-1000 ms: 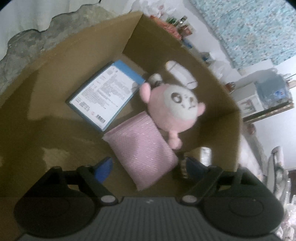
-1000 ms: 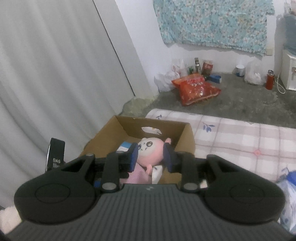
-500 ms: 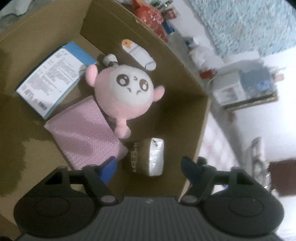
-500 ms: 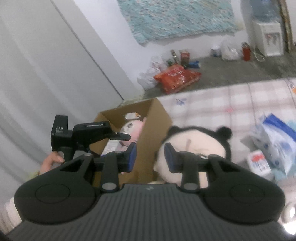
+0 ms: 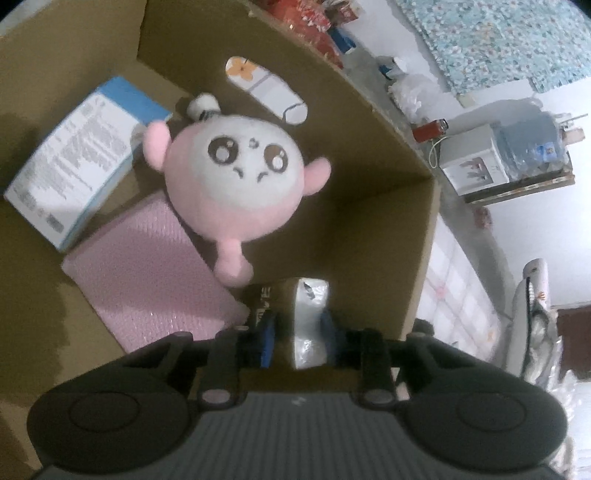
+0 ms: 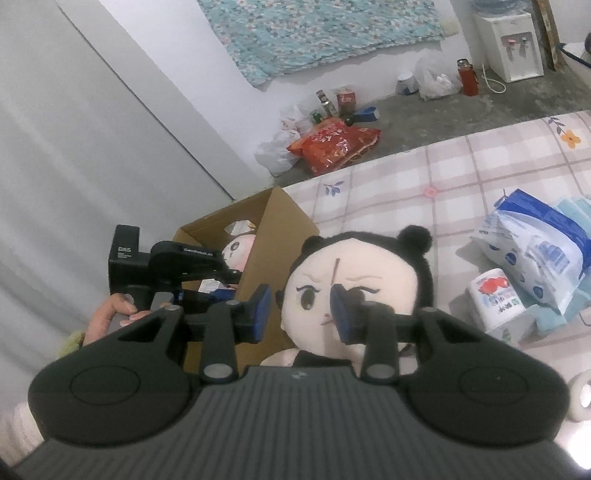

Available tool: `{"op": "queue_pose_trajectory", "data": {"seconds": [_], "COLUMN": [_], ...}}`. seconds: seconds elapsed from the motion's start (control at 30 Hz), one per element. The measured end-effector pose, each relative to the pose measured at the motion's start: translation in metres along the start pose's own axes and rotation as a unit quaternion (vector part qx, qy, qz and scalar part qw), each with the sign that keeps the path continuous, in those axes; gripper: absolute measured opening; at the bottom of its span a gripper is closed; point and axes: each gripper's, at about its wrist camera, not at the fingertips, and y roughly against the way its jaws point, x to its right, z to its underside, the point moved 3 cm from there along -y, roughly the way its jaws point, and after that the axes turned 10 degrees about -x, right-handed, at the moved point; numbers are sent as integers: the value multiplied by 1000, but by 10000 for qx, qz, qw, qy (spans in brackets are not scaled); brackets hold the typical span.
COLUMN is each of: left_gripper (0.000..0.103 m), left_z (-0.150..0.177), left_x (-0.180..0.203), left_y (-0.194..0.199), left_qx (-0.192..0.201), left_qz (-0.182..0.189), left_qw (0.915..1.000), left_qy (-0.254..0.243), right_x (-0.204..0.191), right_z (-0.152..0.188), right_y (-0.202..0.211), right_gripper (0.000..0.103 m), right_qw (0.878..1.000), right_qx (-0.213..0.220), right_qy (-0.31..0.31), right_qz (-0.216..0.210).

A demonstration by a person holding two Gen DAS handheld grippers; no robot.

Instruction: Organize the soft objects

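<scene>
In box, left gripper closing on packet

A white water dispenser stands on the grey floor against the far wall, with a red flask and a white plastic bag just beside it. A patterned teal cloth hangs on that wall above a red snack bag, a second white bag and a cluster of what appear to be cans and bottles, too small to identify with certainty. Pale curtains cover the left side of the room.
</scene>
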Motion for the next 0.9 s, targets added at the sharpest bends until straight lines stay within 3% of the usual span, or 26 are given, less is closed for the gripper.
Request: {"op": "queue_pose_trajectory", "data": {"seconds": [0.07,0.2,0.4,0.53,0.7,0.9], "left_gripper": [26,26,31,54,58,74], "left_z": [-1,-6,-22,-27,-20,8], "left_x": [4,12,27,32,32,29], "left_y": [4,11,6,6,22,65], "left_qx": [112,258,453,624,824,1166], "left_qz": [-77,201,130,577,728,693], "left_qw": [9999,9994,9989,9964,9939,9904], "left_qy": [-79,-107,-42,-19,-65,-269], "right_x": [4,8,13,14,17,15], "right_z": [0,3,6,9,15,29], "right_y": [-1,-4,-4,0,9,34], "right_gripper": [35,35,37,40,43,54], "right_qw": [10000,9999,9998,9998,9997,9992], "right_qx": [0,-35,-59,-32,69,326], "right_qy": [-46,-116,-173,-183,-205,-139], "right_qz": [0,10,57,101,130,164]}}
